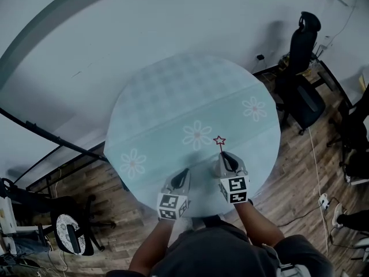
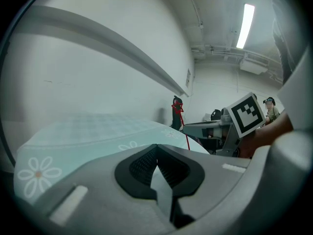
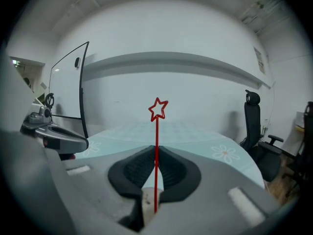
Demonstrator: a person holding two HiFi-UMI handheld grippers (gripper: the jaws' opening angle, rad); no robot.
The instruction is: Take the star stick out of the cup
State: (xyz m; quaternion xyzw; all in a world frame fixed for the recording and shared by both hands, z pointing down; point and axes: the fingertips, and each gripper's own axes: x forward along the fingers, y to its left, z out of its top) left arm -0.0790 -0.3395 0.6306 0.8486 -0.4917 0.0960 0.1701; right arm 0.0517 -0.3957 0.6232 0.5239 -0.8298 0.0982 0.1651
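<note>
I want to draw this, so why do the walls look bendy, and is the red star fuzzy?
Right gripper view: wide lens curves the wall, dark corners; the star stick is sharp. Left gripper view: same bending, a ceiling light glares. Head view: dim, the table bulges round.

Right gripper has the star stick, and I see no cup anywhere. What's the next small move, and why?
Probably lower the right gripper toward the tablecloth and lay the star stick down. Its jaws are shut on the shaft, and no cup shows in any view, so the stick looks already out. The left gripper is shut and empty.
</note>
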